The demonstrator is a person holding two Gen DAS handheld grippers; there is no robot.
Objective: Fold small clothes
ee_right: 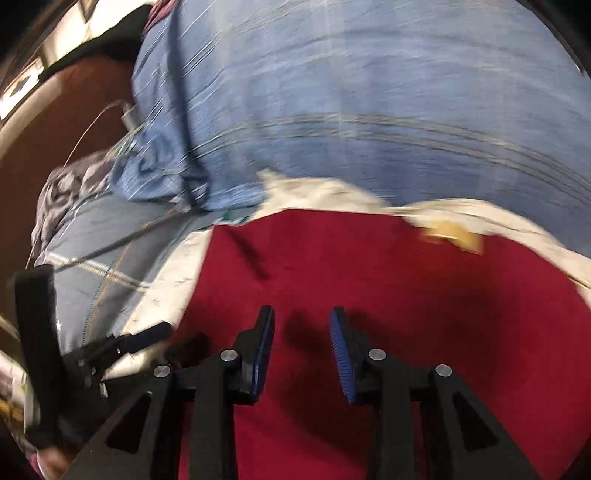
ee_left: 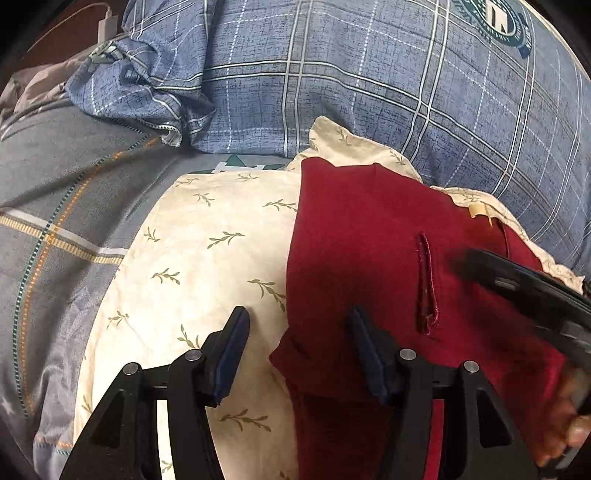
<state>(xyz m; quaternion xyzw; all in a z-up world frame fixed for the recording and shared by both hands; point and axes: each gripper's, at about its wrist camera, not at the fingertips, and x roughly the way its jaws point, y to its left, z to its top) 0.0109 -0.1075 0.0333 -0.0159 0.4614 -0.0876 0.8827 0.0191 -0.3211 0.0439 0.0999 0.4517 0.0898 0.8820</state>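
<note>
A: Item one, the dark red garment (ee_left: 369, 236). Smooth knit, folded edge straight down its left side, one hemmed slit at centre right of my left wrist view. It lies on a cream cloth (ee_left: 192, 258) printed with small green sprigs.

B: And the bedding?

A: Blue plaid duvet (ee_left: 369, 74), rumpled, across the top of the frame; grey striped sheet (ee_left: 55, 206) at left. A white charger with cable (ee_left: 105, 26) sits upper left.

B: Your left gripper (ee_left: 297, 328)?

A: Fingers spread about halfway, nothing between them. The left pad is over the cream cloth, the right over the red edge; whether they touch the fabric I cannot tell.

B: The right gripper (ee_right: 301, 328)?

A: Narrower gap, blue ribbed pads, empty, over plain red fabric at lower centre. That view is motion-blurred, so the sprigs vanish, but it alone shows a tan label (ee_right: 454, 232) at the upper right of the garment.
</note>
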